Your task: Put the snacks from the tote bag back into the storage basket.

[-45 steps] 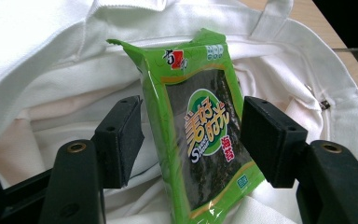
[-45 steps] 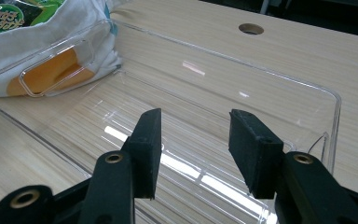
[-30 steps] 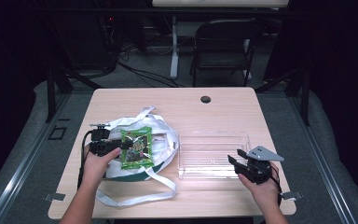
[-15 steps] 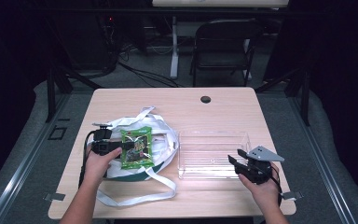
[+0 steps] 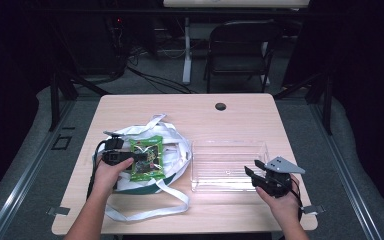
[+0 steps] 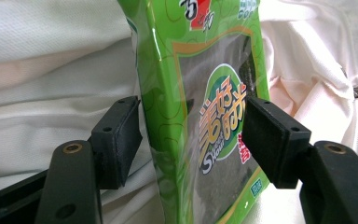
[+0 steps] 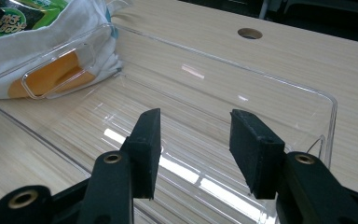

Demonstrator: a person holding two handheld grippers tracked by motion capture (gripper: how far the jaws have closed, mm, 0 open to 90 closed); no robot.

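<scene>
- Near right: right gripper (image 5: 254, 176) hovering at the near right corner of the clear tray (image 5: 228, 148), jaws apart, nothing between them.
- Near left: left gripper (image 5: 139, 158) reaching onto the green snack packet (image 5: 147, 158), which lies on the white cloth bag (image 5: 176, 146) at the left of the surface (image 5: 240, 112).
- In the left gripper view: packet (image 6: 200, 107) standing between the jaws, a visible gap on the left side; right pad (image 6: 266, 140) close, contact hard to judge, so not yet a firm clamp.
- Judged progress: early; packet not lifted, tray bare, transfer into the tray apparently left.
- Farther off: bag's inside hidden by folds; packet's top and bottom cut off in the left gripper view.
</scene>
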